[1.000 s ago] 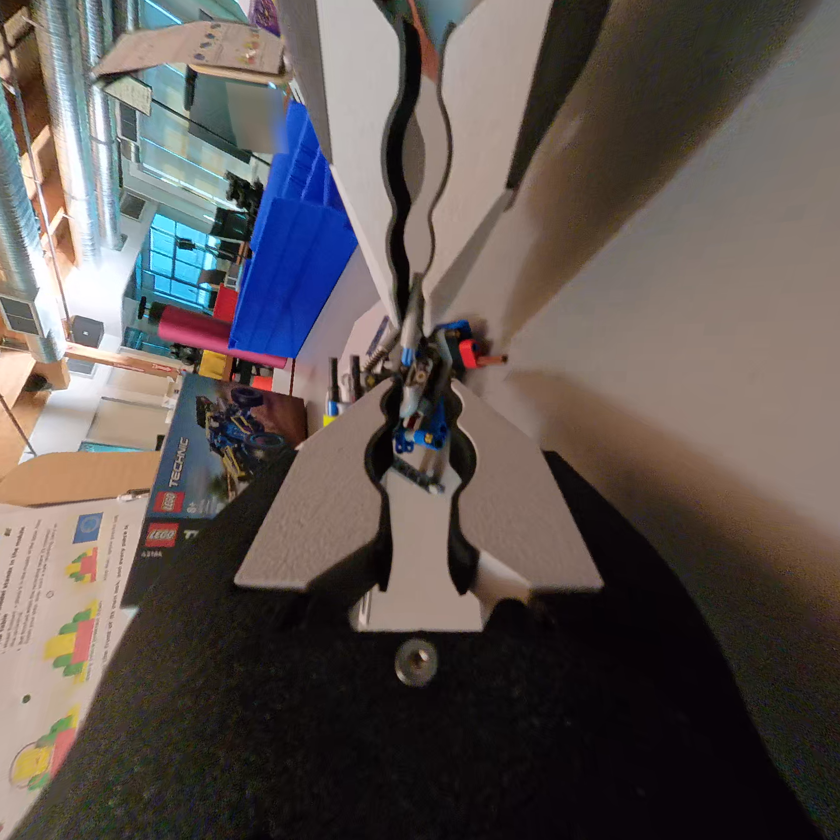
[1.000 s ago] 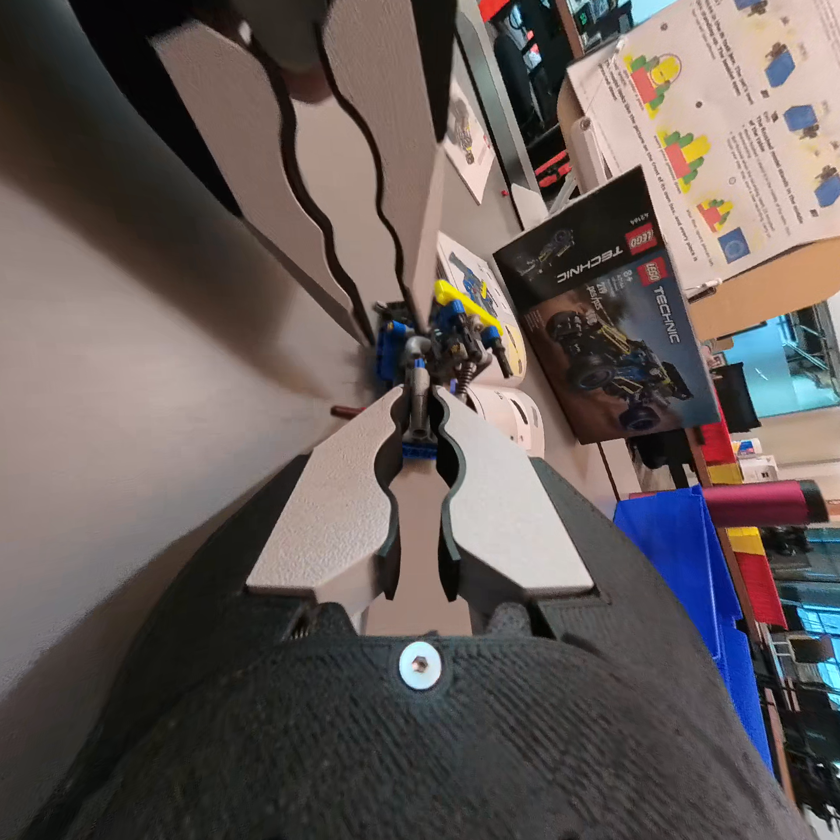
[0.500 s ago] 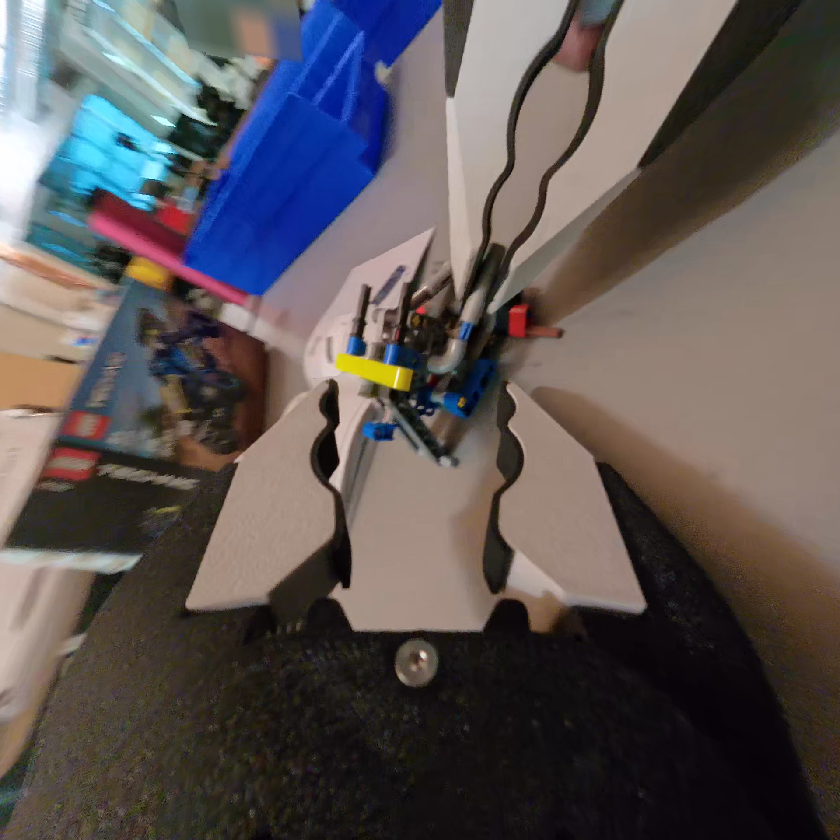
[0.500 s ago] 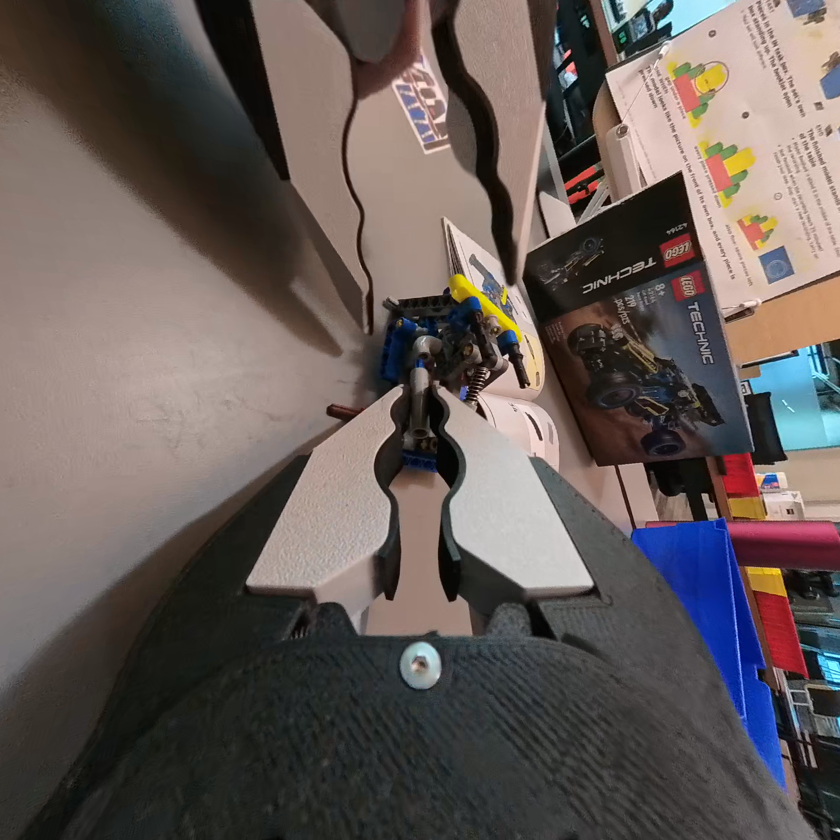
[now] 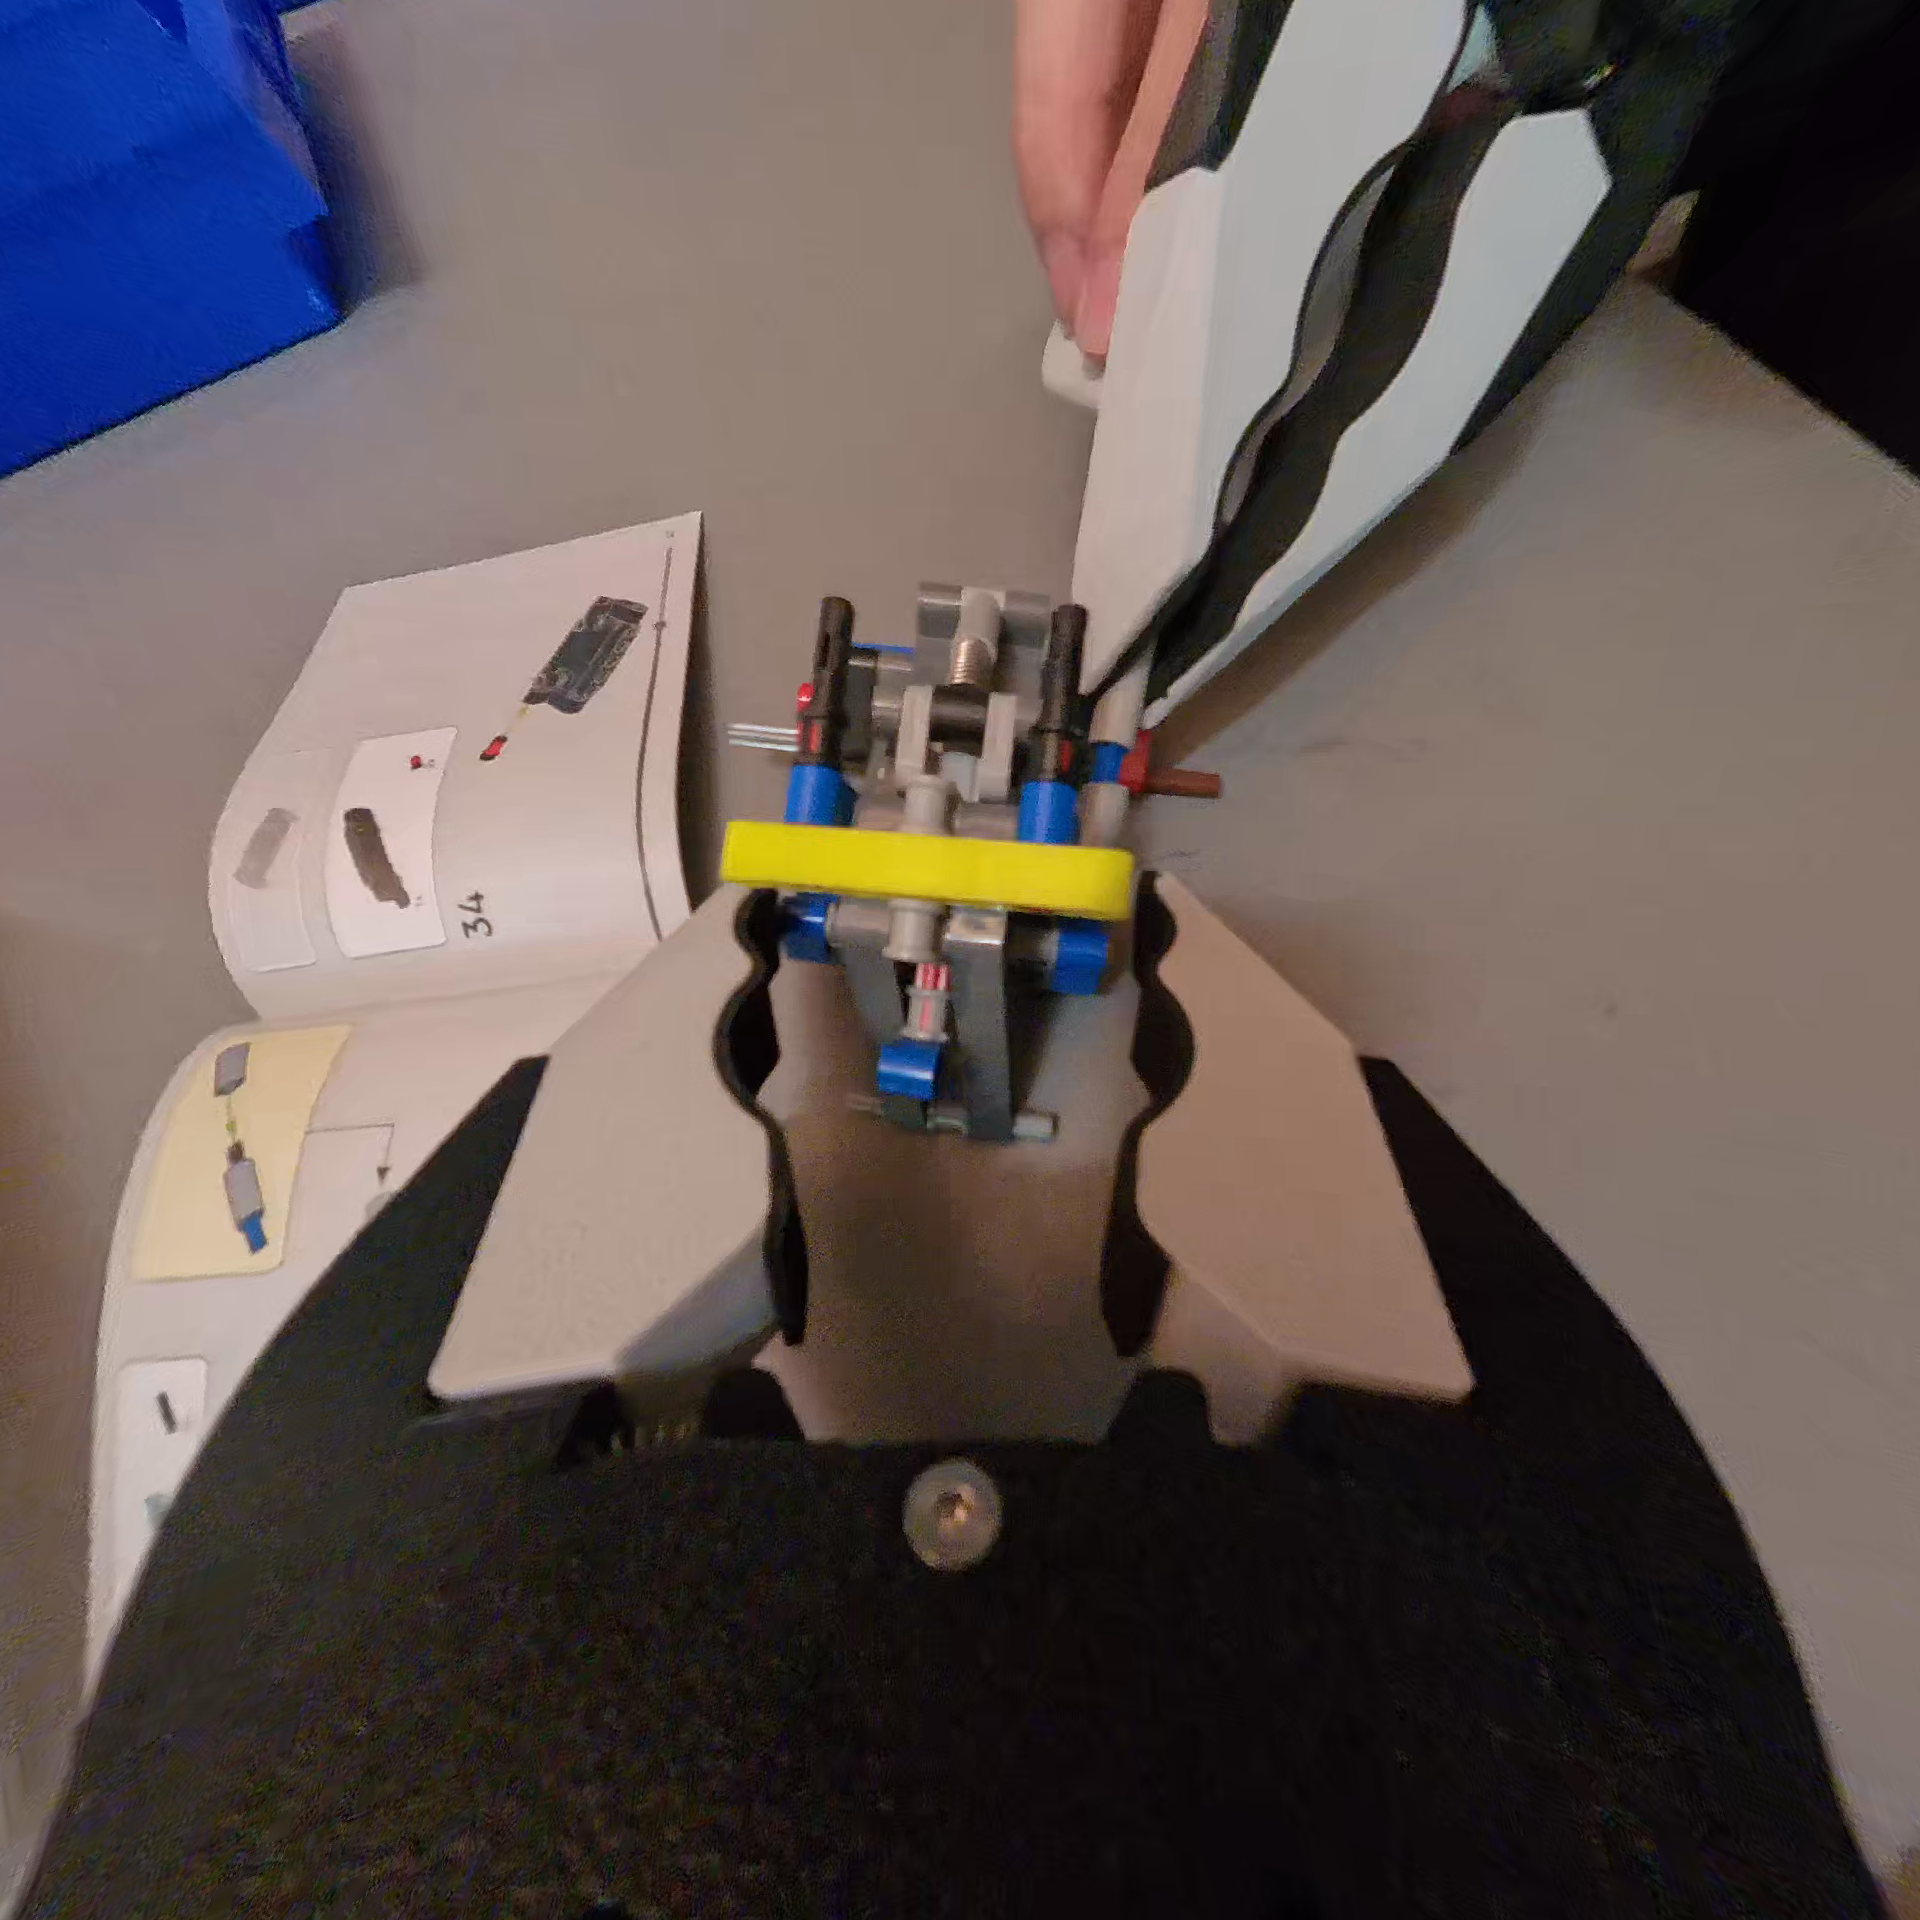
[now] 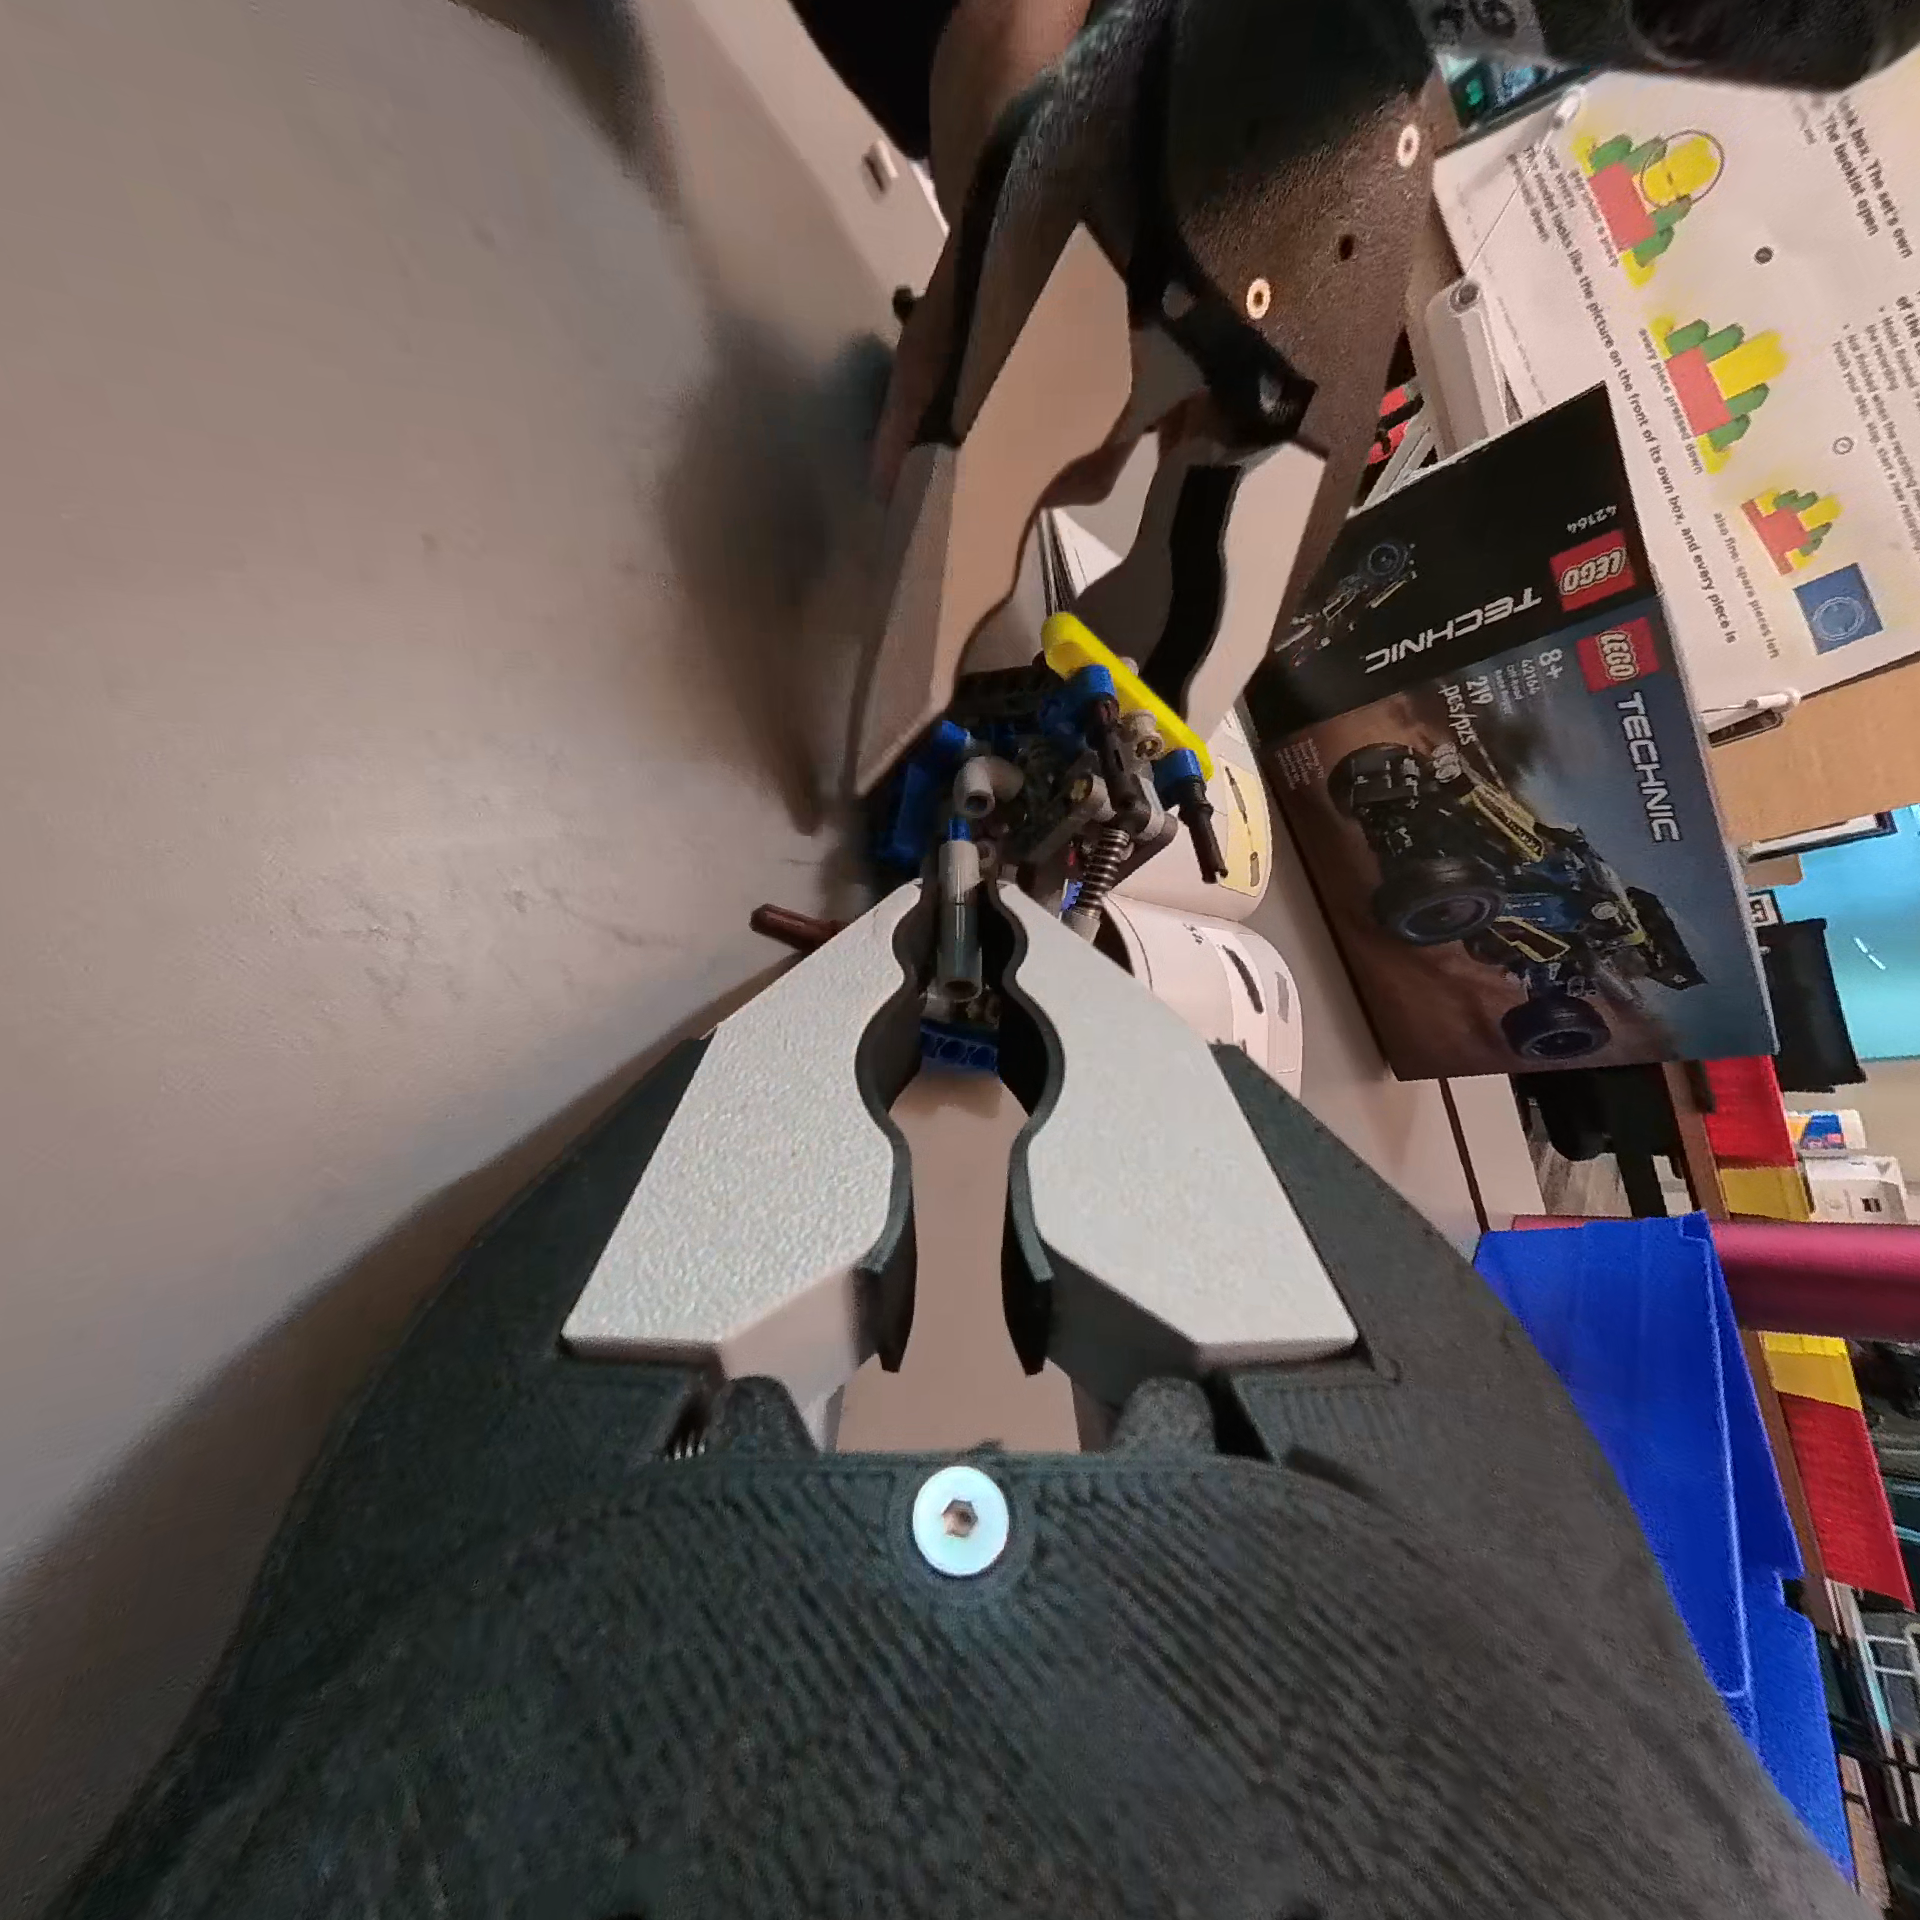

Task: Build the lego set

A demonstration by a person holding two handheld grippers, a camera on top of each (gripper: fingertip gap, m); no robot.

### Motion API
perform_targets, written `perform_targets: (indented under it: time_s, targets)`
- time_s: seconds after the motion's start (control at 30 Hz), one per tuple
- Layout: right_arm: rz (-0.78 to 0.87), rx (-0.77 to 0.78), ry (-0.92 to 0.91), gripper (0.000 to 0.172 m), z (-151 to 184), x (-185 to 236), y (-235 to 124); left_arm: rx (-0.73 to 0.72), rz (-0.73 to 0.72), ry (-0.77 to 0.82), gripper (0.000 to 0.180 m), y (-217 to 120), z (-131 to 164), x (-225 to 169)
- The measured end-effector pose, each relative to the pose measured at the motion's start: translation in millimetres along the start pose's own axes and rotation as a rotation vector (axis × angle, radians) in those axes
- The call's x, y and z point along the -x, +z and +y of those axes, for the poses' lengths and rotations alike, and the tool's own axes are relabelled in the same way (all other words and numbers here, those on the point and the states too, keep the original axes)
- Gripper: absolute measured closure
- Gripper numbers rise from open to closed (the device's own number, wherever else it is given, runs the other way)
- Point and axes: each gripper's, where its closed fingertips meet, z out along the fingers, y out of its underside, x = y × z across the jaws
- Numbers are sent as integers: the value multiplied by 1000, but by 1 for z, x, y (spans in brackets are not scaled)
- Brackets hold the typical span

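Left wrist view: the left gripper (image 5: 940, 914) stands wide open at frame centre. A toy brick model (image 5: 935, 831) with a yellow bar sits between its fingertips; neither pad presses on it. An open instruction booklet (image 5: 457, 790) lies at left on the grey table (image 5: 1507, 883). The right gripper (image 5: 1127, 691) reaches in from upper right.

Right wrist view: the right gripper is closed on the model's grey rod (image 6: 956, 925) at centre. A toy box (image 6: 1507, 748) stands at right, a blue bin (image 6: 1621, 1382) lower right.

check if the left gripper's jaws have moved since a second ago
Yes. The left gripper was shut on the brick assembly; now its jaws stand wide, flanking the yellow beam, while the right gripper grips the assembly.
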Motion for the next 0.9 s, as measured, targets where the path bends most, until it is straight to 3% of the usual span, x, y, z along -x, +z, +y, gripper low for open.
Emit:
perform_targets:
  time_s: [0.17,0.37,0.9]
  targets:
    - [-18,-4,18,167,2,1,0,-6,9,39,120,5,-4,-2]
    - [-64,-18,40,167,1,5,-3,-50,81,-93,123,0,-11,-10]
    - [-94,-37,80,167,-5,5,-9,-50,9,-62,133,-4,-8,-4]
